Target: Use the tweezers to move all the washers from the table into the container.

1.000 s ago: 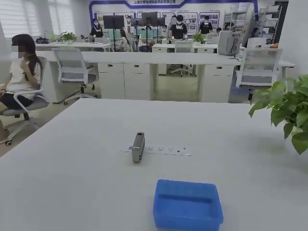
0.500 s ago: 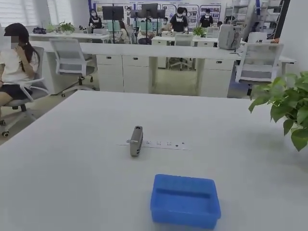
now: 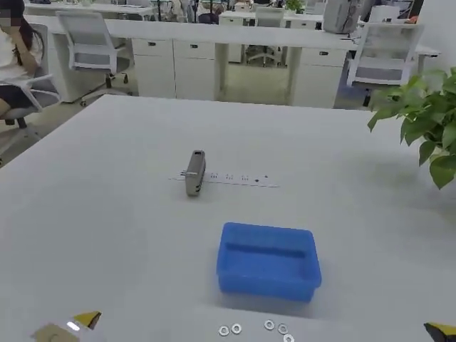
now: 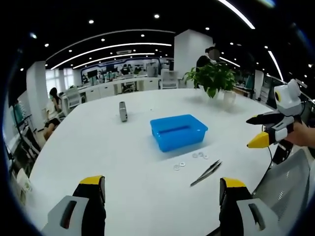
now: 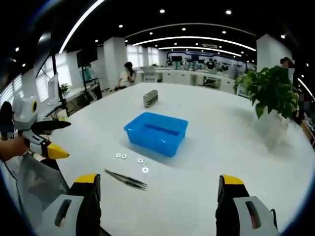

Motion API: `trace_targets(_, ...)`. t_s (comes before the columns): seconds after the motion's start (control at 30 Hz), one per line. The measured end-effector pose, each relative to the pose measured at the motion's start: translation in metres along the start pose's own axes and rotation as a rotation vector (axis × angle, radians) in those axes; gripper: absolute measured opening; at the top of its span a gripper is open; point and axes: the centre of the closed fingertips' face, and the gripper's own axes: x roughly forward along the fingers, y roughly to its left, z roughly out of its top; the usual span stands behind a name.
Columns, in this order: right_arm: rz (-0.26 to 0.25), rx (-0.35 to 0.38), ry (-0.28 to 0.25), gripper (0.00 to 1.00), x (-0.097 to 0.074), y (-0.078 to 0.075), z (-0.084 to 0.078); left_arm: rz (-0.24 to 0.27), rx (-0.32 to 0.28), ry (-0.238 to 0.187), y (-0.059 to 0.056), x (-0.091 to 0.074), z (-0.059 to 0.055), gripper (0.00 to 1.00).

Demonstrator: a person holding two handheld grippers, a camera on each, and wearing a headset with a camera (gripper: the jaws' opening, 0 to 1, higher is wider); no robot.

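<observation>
I am holding both grippers low at the near edge of the white tabletop. The left gripper is showing its fingers spread wide and empty. The right gripper is showing the same, fingers wide apart and gripping nothing. The tweezers are lying flat on the tabletop between the two grippers, apart from both. The washers are lying in a loose row just beyond the tweezers, on the near side of the blue container. Farther back a small grey box is sitting, and a potted plant is standing at the right.
</observation>
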Motion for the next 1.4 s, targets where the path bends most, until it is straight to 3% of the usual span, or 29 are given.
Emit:
trace_targets(0.27, 0.01, 0.016, 0.022, 0.98, 0.008, 0.002, -0.008, -0.019, 0.05, 0.032, 0.0, 0.012, -0.005, 0.99)
trace_targets(0.37, 0.005, 0.005, 0.033, 0.98, 0.011, 0.002, -0.013, -0.022, 0.118, 0.053, 0.001, 0.017, -0.008, 0.99)
trace_targets(0.6, 0.009, 0.003, 0.053, 0.98, 0.014, 0.001, -0.018, -0.073, 0.126, 0.069, -0.003, 0.029, -0.008, 0.94)
trace_targets(0.67, 0.007, 0.001, 0.052, 0.97, 0.015, 0.001, -0.019, -0.101, 0.128, 0.08, -0.008, 0.033, -0.009, 0.9)
trace_targets(0.8, 0.009, 0.002, 0.062, 0.96, 0.016, 0.001, -0.024, -0.212, 0.194, 0.127, -0.024, 0.041, -0.013, 0.77)
trace_targets(0.93, 0.027, 0.007, 0.087, 0.96, 0.017, 0.004, -0.03, -0.31, 0.253, 0.191, -0.036, 0.049, -0.019, 0.58)
trace_targets(1.1, 0.031, 0.004, 0.1, 0.96, 0.017, 0.005, -0.033, -0.372, 0.372, 0.215, -0.046, 0.061, -0.024, 0.46)
trace_targets(1.2, 0.033, 0.003, 0.099, 0.96, 0.017, 0.006, -0.033, -0.422, 0.395, 0.223, -0.055, 0.066, -0.027, 0.4)
trace_targets(1.23, 0.033, 0.005, 0.101, 0.96, 0.017, 0.006, -0.034, -0.446, 0.417, 0.246, -0.058, 0.068, -0.032, 0.38)
trace_targets(1.3, 0.033, 0.005, 0.104, 0.96, 0.017, 0.006, -0.034, -0.465, 0.45, 0.28, -0.06, 0.071, -0.04, 0.3)
trace_targets(1.4, 0.038, 0.005, 0.106, 0.96, 0.017, 0.007, -0.035, -0.479, 0.466, 0.283, -0.064, 0.075, -0.043, 0.23)
